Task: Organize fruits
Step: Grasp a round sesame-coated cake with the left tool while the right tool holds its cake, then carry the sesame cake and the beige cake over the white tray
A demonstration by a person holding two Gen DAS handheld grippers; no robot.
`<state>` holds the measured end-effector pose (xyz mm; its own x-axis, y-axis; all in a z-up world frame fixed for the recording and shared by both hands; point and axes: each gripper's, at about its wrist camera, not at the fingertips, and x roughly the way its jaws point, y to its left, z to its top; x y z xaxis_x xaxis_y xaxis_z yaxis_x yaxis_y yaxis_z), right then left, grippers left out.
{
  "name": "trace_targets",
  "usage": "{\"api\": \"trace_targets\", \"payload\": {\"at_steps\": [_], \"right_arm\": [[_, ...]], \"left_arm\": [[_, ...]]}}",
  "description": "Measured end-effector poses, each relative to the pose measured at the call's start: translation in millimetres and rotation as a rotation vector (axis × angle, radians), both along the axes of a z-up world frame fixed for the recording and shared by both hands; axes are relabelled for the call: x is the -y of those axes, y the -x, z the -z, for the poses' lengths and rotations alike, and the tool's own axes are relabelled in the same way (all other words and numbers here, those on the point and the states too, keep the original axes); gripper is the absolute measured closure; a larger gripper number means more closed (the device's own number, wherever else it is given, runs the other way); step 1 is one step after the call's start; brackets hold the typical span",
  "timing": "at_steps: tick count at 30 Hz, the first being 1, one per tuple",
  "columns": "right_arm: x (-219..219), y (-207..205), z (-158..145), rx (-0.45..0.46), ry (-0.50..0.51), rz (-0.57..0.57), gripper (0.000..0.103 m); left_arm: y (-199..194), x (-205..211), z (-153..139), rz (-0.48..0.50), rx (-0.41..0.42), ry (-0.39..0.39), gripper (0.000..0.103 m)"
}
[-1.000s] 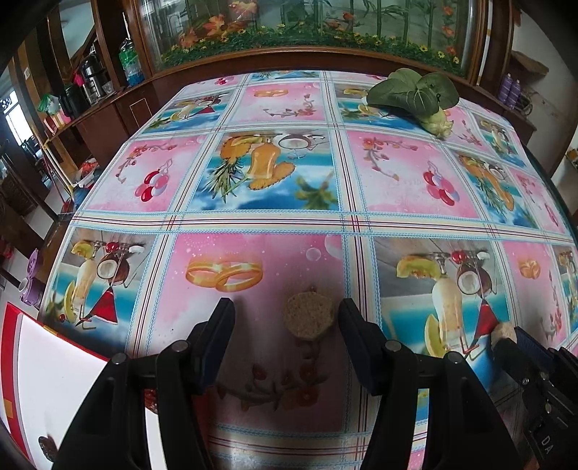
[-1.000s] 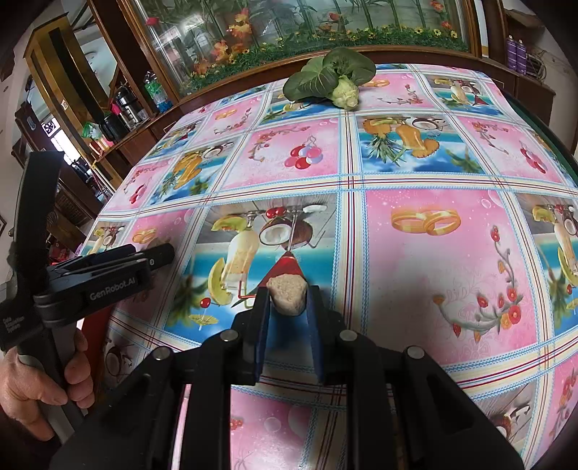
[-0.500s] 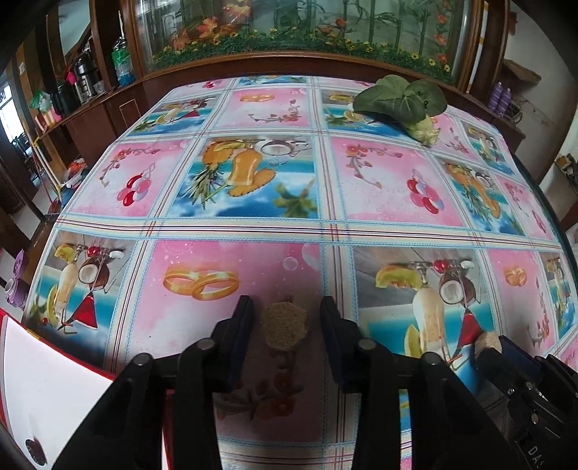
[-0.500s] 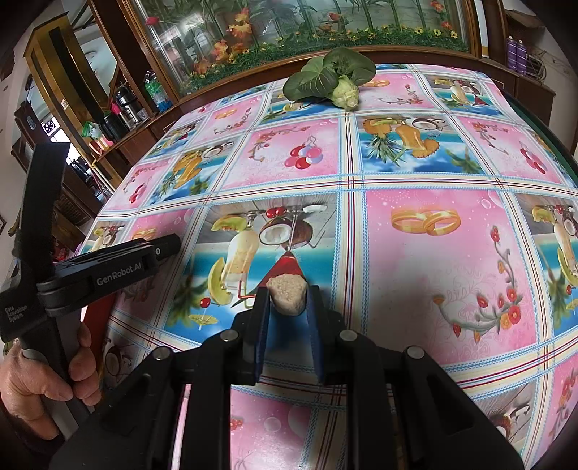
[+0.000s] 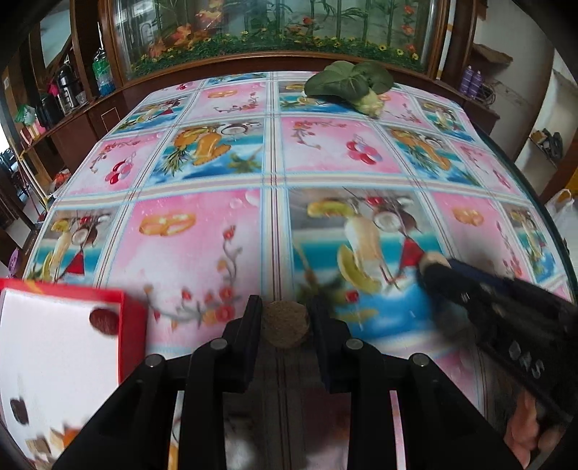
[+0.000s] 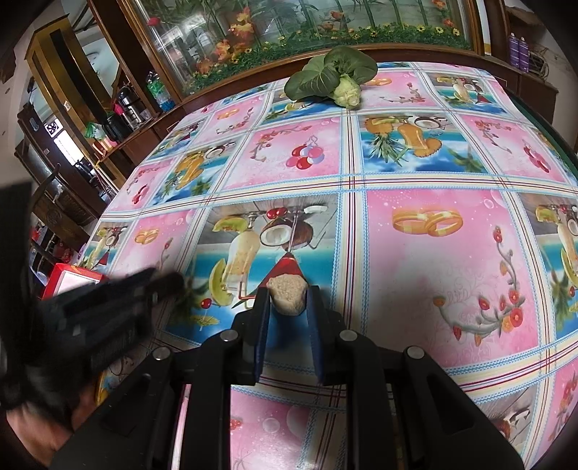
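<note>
My left gripper (image 5: 285, 318) is shut on a small round brown rough-skinned fruit (image 5: 285, 325) and holds it just above the patterned tablecloth. My right gripper (image 6: 287, 298) is shut on a paler beige rough-skinned fruit (image 6: 287, 294), low over the cloth. The right gripper also shows blurred at the right of the left wrist view (image 5: 487, 300). The left gripper shows blurred at the left of the right wrist view (image 6: 101, 307). A red-rimmed white box (image 5: 54, 343) lies at the near left, with small dark red fruits (image 5: 104, 320) in it.
A leafy green vegetable (image 5: 350, 85) lies at the far end of the table; it also shows in the right wrist view (image 6: 332, 79). A dark wooden cabinet (image 5: 274, 21) with glass stands behind the table. Shelves (image 6: 72, 119) with bottles and flasks line the left.
My left gripper has closed onto the brown fruit and swung left and back toward the red box, which now fills more of the view. The right gripper has stayed still, holding its fruit.
</note>
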<state>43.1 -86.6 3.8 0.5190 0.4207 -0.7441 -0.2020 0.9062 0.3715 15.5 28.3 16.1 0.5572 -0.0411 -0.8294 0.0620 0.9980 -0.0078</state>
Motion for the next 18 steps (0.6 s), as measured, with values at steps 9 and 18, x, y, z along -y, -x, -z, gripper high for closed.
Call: {"api": "trace_targets", "payload": {"at_steps": [9, 18], "right_arm": [[-3.8, 0.7, -1.0, 0.020, 0.032, -0.003, 0.080], [-5.8, 2.2, -0.9, 0.040, 0.050, -0.001, 0.080]], "left_arm": [[39.1, 15.9, 0.4, 0.003, 0.043, -0.054, 0.076], [43.3, 17.7, 1.7, -0.001, 0.071, -0.078, 0.076]]}}
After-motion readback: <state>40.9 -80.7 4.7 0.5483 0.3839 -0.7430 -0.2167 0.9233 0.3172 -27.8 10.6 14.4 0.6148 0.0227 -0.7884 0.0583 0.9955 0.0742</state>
